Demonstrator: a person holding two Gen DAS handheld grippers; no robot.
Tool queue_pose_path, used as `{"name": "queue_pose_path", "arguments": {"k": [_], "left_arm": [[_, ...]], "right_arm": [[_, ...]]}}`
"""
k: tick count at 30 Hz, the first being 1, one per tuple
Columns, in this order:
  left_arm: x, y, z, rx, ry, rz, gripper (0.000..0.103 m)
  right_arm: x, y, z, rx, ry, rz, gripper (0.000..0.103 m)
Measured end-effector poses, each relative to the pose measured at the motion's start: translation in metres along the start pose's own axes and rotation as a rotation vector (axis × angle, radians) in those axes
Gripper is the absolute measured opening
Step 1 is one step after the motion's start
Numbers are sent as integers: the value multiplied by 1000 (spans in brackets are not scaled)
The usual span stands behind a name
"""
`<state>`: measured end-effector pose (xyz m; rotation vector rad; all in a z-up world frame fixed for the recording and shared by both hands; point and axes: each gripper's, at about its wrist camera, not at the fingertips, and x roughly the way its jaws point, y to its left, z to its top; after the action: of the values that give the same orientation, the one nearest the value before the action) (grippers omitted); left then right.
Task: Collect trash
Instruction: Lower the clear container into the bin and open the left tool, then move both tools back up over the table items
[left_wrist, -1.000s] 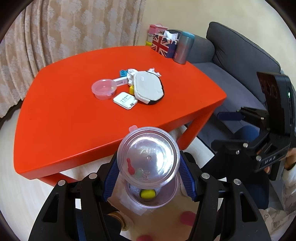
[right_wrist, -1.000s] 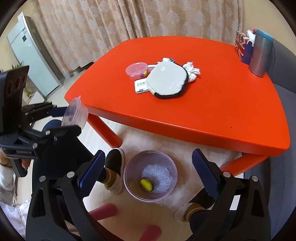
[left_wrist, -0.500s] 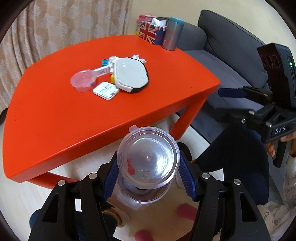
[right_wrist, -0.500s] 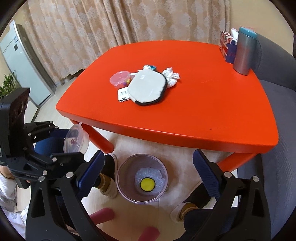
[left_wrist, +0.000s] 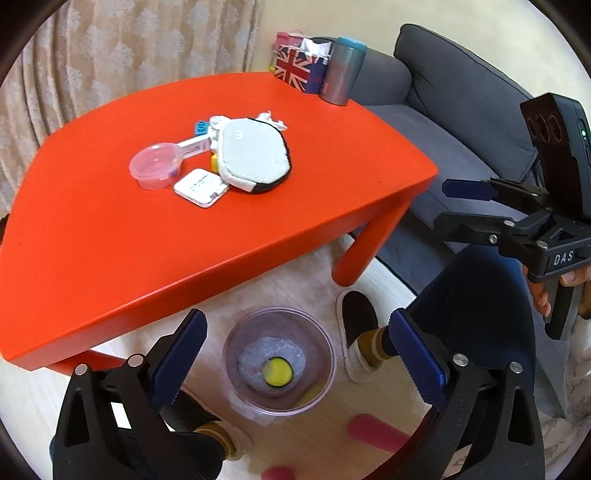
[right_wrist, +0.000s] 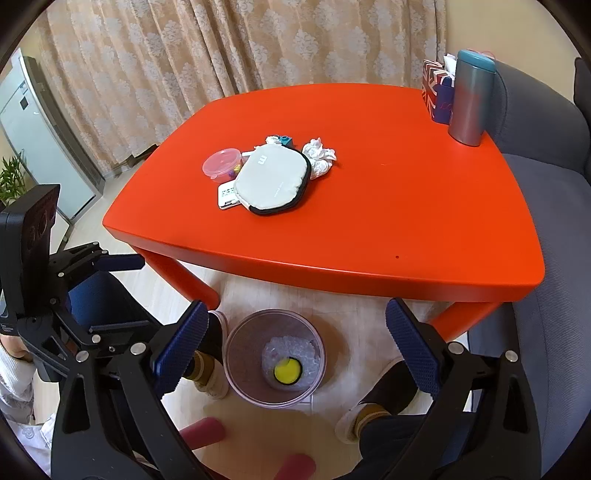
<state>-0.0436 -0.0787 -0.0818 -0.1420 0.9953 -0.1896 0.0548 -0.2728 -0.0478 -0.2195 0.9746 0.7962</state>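
A clear round bin (left_wrist: 236, 373) (right_wrist: 240, 354) stands on the floor under the red table's (left_wrist: 110, 240) near edge, with clear plastic and a yellow round piece (left_wrist: 276, 373) (right_wrist: 287, 372) inside. My left gripper (left_wrist: 295, 321) (right_wrist: 118, 293) hangs right above the bin; its jaws are opening and nothing is between them. My right gripper (right_wrist: 295, 308) (left_wrist: 458, 205) is open and empty, also over the bin. On the table lie a crumpled white tissue (right_wrist: 319, 158) (left_wrist: 273, 118), a pink lidded tub (left_wrist: 157, 171) (right_wrist: 221, 164), a grey pouch (left_wrist: 255, 158) and a white card pack (left_wrist: 201, 192).
A grey flask (right_wrist: 471, 96) and a flag-print box (right_wrist: 434, 88) stand at the table's far corner beside a grey sofa (left_wrist: 461, 110). The person's shoes (left_wrist: 356, 328) flank the bin. Pink pieces (left_wrist: 373, 430) lie on the floor; a curtain (right_wrist: 184, 55) hangs behind.
The clear lidded cup that my left gripper held above the bin is gone from its jaws, which now stand wide apart. The right gripper stays open and has barely moved.
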Motion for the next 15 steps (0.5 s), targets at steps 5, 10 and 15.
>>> {"name": "queue_pose_path", "arguments": {"k": [5,10,15], "left_arm": [[-2,6,1,-13,-9,16,95],[-7,12,3,-26,-30,37,95],[-14,21,7,-41,-57,55,95]], "right_arm": [[2,3,1,-5,2,4,96],[5,6,5,-12,1,10,97],[8,11,15,-23,-9,14,97]]}}
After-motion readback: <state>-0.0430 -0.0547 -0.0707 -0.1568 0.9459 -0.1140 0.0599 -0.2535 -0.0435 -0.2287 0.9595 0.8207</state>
